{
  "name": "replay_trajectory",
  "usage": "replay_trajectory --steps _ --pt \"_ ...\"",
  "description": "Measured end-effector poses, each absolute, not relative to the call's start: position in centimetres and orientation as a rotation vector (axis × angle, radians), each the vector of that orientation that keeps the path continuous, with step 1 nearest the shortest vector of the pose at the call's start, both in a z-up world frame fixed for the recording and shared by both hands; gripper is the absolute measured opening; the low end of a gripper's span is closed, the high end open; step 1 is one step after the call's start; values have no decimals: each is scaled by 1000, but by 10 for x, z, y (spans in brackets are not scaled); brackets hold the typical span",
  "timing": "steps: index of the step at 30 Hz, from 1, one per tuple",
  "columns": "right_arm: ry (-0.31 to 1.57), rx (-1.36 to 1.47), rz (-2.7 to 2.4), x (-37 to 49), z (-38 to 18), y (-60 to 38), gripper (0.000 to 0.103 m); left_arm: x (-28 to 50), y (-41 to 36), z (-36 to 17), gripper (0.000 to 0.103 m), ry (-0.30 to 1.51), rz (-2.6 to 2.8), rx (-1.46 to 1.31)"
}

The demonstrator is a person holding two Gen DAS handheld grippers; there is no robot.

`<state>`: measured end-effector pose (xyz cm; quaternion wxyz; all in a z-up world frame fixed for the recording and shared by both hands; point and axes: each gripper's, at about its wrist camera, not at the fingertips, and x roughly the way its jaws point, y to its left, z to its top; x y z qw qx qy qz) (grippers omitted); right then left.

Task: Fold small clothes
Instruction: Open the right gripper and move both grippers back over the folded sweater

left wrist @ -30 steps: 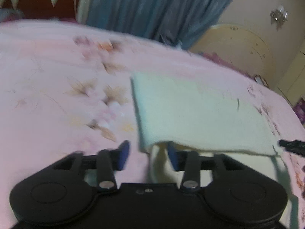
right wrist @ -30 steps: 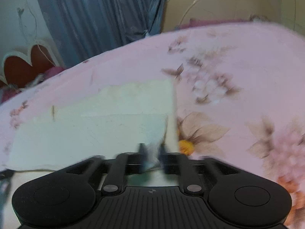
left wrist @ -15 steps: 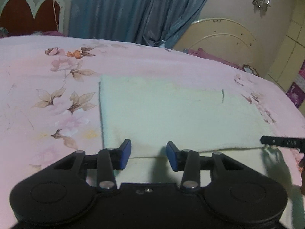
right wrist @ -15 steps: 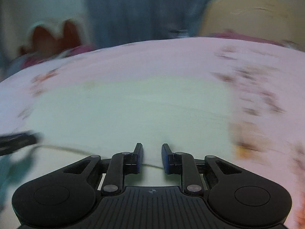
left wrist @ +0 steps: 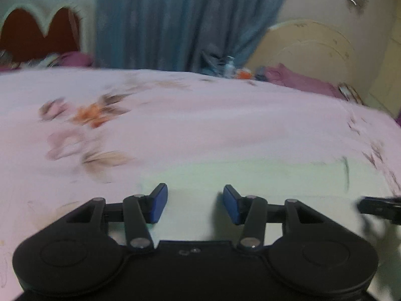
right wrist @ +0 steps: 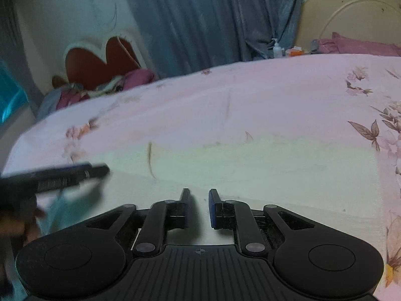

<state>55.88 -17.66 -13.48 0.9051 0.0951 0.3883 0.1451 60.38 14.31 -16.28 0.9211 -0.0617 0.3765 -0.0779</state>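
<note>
Both of your tools hang released over the bed [right wrist: 250,95]: the left hand-held gripper [left wrist: 195,202] and right hand-held gripper [right wrist: 199,207] each hold nothing. Just beyond them the pale cloth [right wrist: 275,173] lies flat on the pink sheet. It looks light and limp, so pinch a near corner or hem.

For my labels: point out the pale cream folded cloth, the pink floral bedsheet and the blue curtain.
pale cream folded cloth [right wrist: 275,170], right wrist view, flat top layer.
pink floral bedsheet [right wrist: 263,100], right wrist view, bare middle.
blue curtain [left wrist: 155,20], left wrist view, middle folds.
</note>
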Motion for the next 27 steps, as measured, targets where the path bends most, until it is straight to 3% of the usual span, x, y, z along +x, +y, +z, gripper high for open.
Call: replay_trajectory --steps 3,7,11,17,21,27 --pt "792 213 163 551 -131 -202 13 594 153 -149 44 801 -99 -162" --pt "765 187 295 551 -117 -165 14 569 102 -133 47 743 -228 -140" --pt "820 136 362 550 -128 -133 14 550 52 -152 48 777 -308 -5" --pt "809 102 230 524 -123 -179 14 523 67 -145 48 756 -302 -32" --pt "782 91 387 498 -106 -165 14 496 37 -135 49 725 -379 -5" --pt "837 37 411 478 -130 -151 13 470 9 -156 49 713 -377 146"
